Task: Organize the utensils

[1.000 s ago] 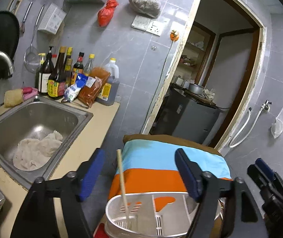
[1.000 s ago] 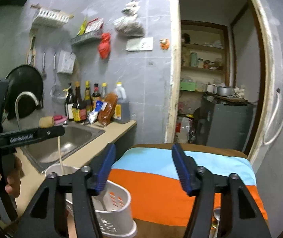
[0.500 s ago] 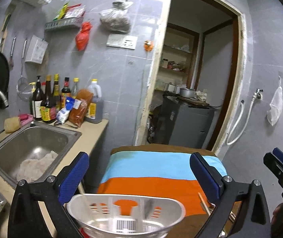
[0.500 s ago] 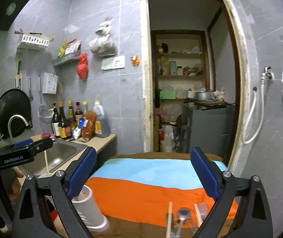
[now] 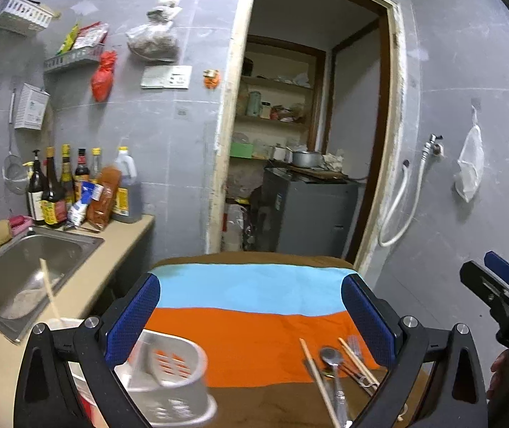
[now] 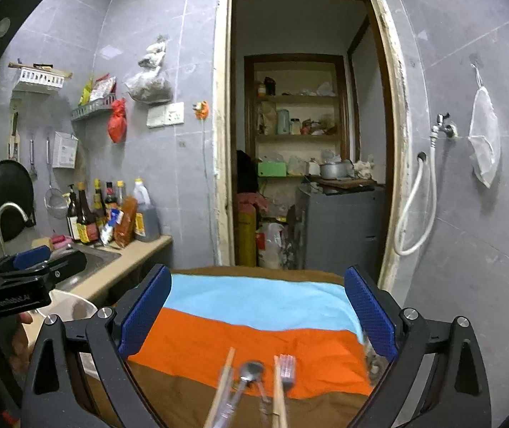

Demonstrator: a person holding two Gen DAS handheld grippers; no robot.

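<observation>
Spoon (image 6: 250, 371), fork (image 6: 286, 365) and chopsticks (image 6: 224, 381) lie on the striped cloth (image 6: 254, 324) near the right claw (image 6: 254, 317), while both claws, the left claw (image 5: 250, 314) too, stand wide, having just opened, gripping nothing.

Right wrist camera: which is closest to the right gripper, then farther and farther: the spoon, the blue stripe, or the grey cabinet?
1. Spoon, low between the right gripper fingers.
2. Blue stripe, mid-cloth, beyond the orange.
3. Grey cabinet, through the doorway.

Home kitchen: sink (image 5: 36, 271), sauce bottles (image 5: 54, 192), hanging pan (image 6: 4, 196).
</observation>
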